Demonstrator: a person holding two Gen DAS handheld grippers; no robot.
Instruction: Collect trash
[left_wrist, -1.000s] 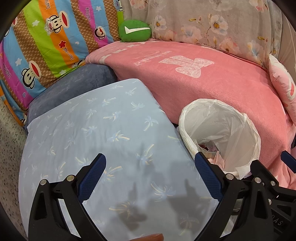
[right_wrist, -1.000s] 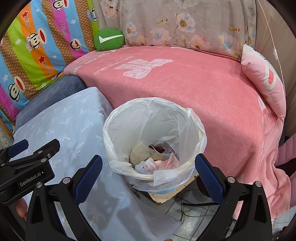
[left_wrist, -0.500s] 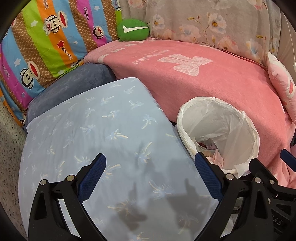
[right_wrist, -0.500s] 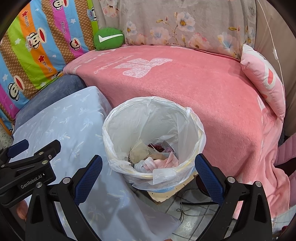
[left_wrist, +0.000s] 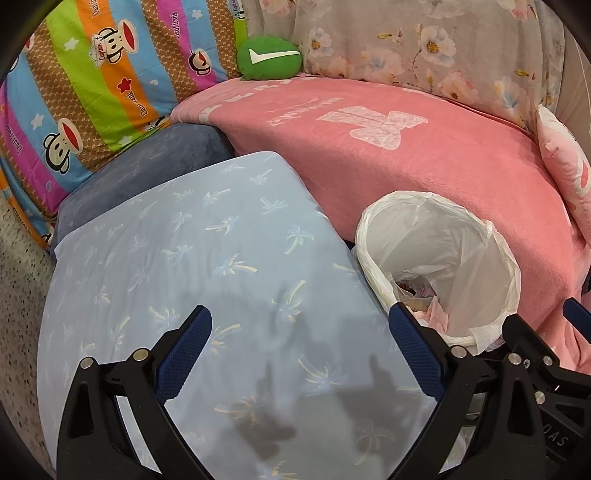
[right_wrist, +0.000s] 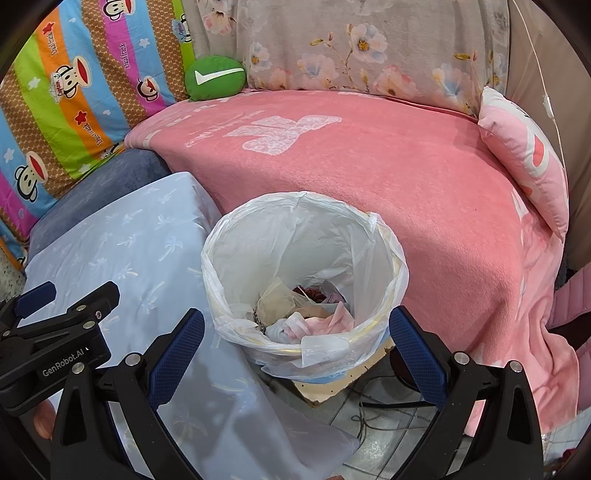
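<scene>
Trash bin (left_wrist: 439, 266) nearer frame centre

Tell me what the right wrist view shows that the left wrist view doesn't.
Only the right wrist view shows the tiled floor, cables beside the bin, and the left tool's body from the side. Only the left wrist view shows the speckled surface at far left. Both share the lined trash bin with crumpled trash, blue palm-print cloth, pink blanket and green cushion. Both tools are open and empty.

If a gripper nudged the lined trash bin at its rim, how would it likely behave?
The trash bin would probably tip or slide easily: it looks light and is only partly filled. Its thin plastic liner is loose at the rim, so it would likely crumple and slip.
</scene>
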